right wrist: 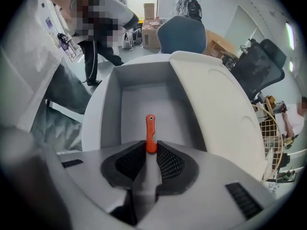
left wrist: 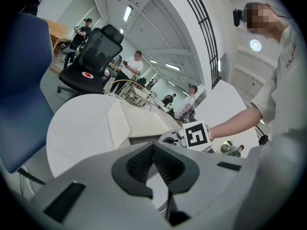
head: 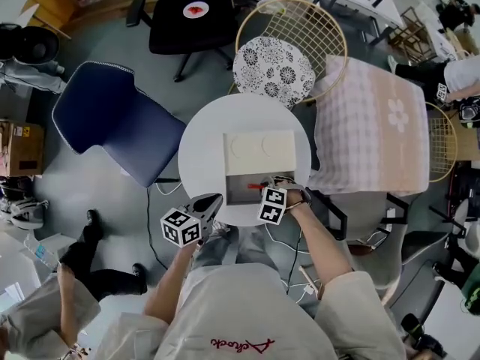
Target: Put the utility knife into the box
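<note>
An open white box (head: 234, 190) lies on the round white table (head: 202, 141), its lid (head: 259, 152) folded back on the far side. My right gripper (head: 273, 184) hangs over the box's right edge, shut on the orange utility knife (head: 256, 186). In the right gripper view the knife (right wrist: 151, 133) sticks out past the right gripper (right wrist: 151, 152), above the grey box floor (right wrist: 144, 99) and beside the lid (right wrist: 216, 114). My left gripper (head: 216, 199) is at the table's near left edge, and the left gripper (left wrist: 153, 150) is shut on nothing.
A blue chair (head: 112, 118) stands left of the table. Behind the table is a wire chair with a patterned cushion (head: 274, 70), and a pink checked cloth (head: 367, 126) lies to the right. A black office chair (head: 187, 13) is farther back. People stand around the room.
</note>
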